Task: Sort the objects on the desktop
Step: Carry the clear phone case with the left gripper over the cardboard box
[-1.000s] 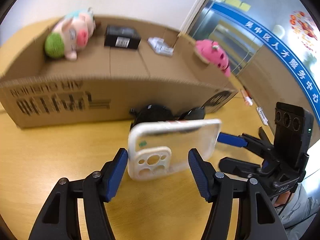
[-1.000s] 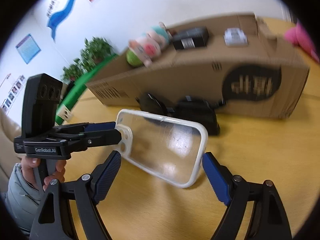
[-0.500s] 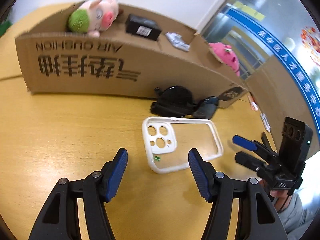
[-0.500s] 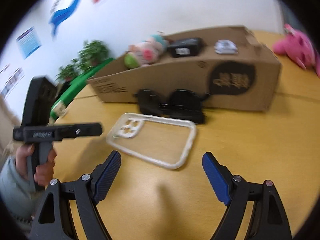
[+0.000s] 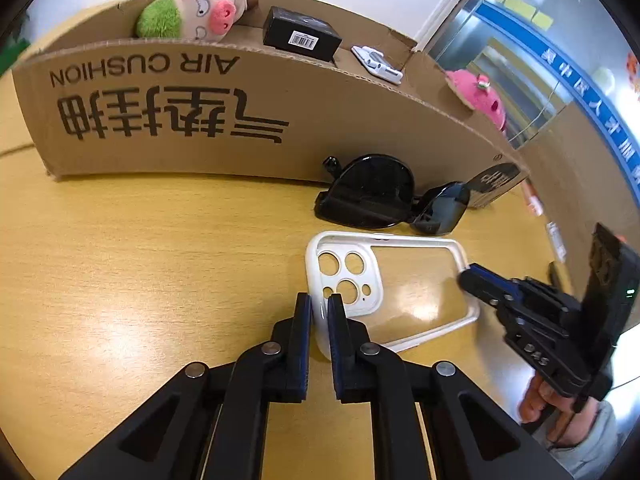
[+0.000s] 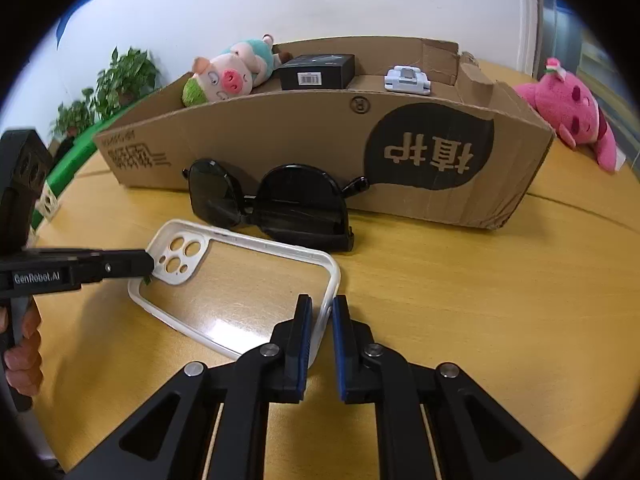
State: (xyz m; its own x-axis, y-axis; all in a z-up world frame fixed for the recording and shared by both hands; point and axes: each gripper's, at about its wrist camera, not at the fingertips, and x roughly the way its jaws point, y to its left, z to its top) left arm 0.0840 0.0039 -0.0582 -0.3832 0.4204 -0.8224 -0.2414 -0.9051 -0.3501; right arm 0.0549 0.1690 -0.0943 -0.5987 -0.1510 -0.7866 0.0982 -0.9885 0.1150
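Observation:
A white and clear phone case (image 5: 394, 292) lies on the wooden table, also in the right wrist view (image 6: 236, 292). My left gripper (image 5: 319, 300) is shut on its camera-end rim. My right gripper (image 6: 320, 304) is shut on the rim at its other end, and it also shows in the left wrist view (image 5: 466, 278). Black sunglasses (image 5: 384, 196) lie just behind the case, against the cardboard box (image 5: 224, 116). The box holds a plush pig (image 5: 196, 8), a black carton (image 5: 302, 38) and a small white item (image 5: 378, 64).
A pink plush toy (image 6: 568, 112) lies on the table right of the box (image 6: 516, 152). Potted plants (image 6: 116, 80) stand at the far left. Bare table (image 5: 140, 280) lies left of the case.
Both grippers were open half a second ago with the case lying between them. Now each has moved in and shut on one end of the case.

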